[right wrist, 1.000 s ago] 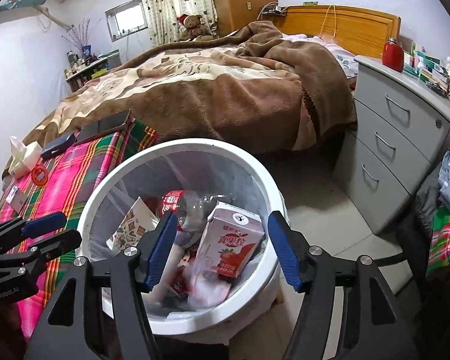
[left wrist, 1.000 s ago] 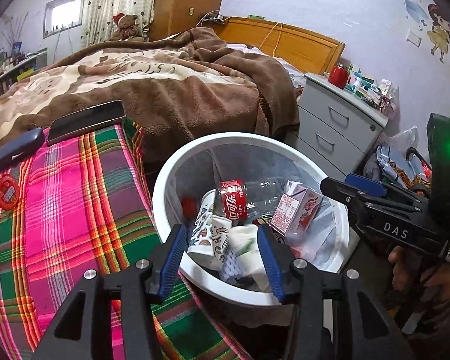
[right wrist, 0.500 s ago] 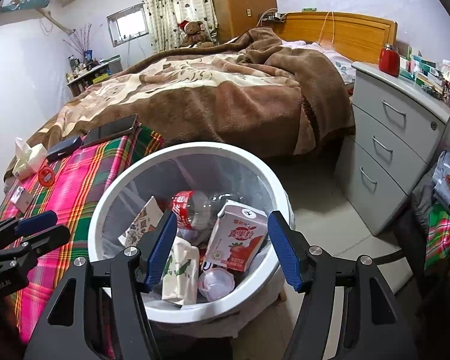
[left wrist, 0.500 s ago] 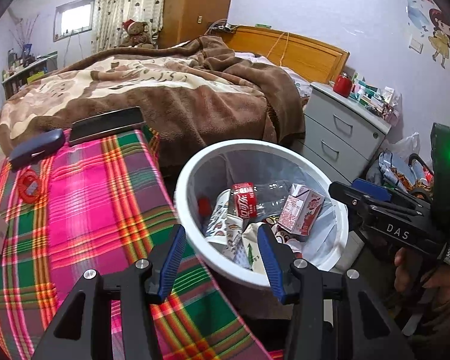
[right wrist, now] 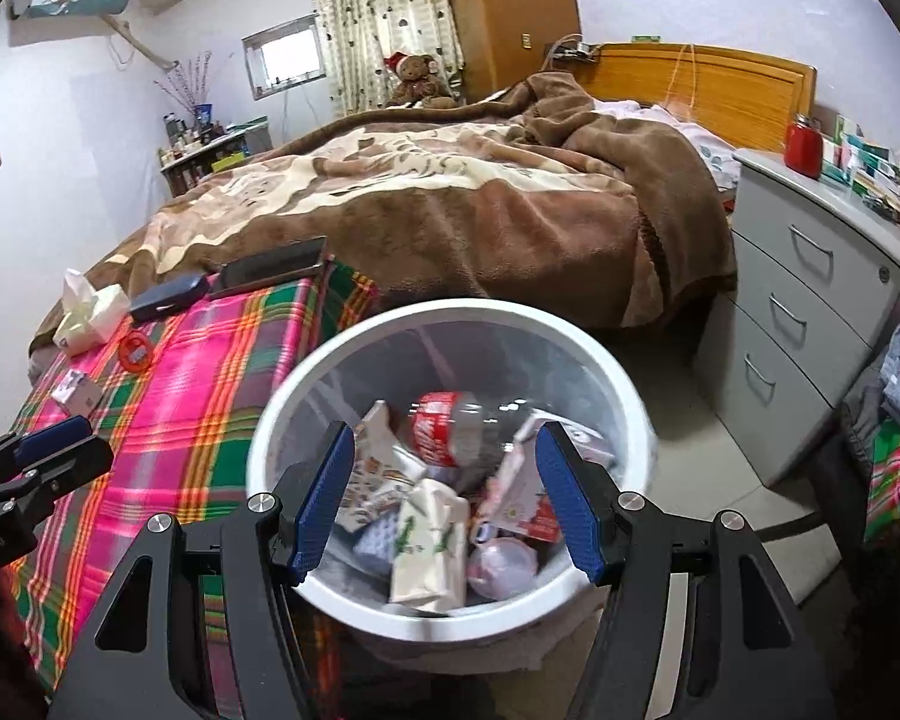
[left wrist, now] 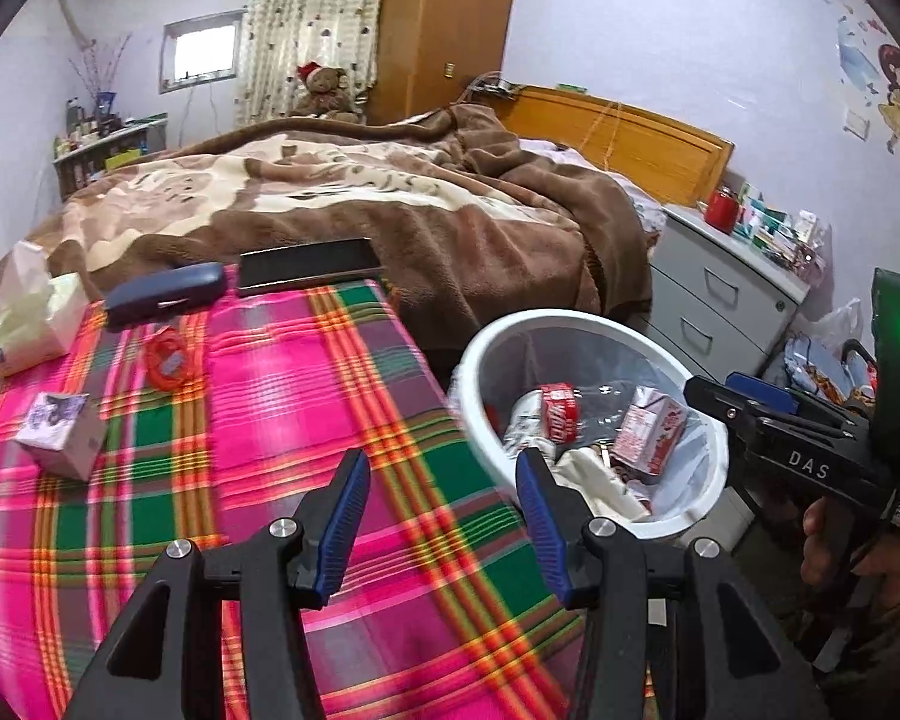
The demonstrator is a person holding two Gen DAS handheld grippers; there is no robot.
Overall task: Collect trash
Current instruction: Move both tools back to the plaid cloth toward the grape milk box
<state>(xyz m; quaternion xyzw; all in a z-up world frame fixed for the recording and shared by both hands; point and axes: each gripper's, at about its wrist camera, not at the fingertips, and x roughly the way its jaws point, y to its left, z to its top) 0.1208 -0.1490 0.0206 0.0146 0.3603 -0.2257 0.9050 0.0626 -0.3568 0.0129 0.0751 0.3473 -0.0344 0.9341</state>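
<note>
Both claws have drawn back from the white trash bin, which stands on the floor beside the plaid-covered bed, holding a red-labelled bottle, milk cartons and wrappers. Over the plaid, the left claw hangs partly open and empty; the right claw hovers wide open and empty above the bin. On the plaid lie a small purple box, a red ring and a tissue pack.
</note>
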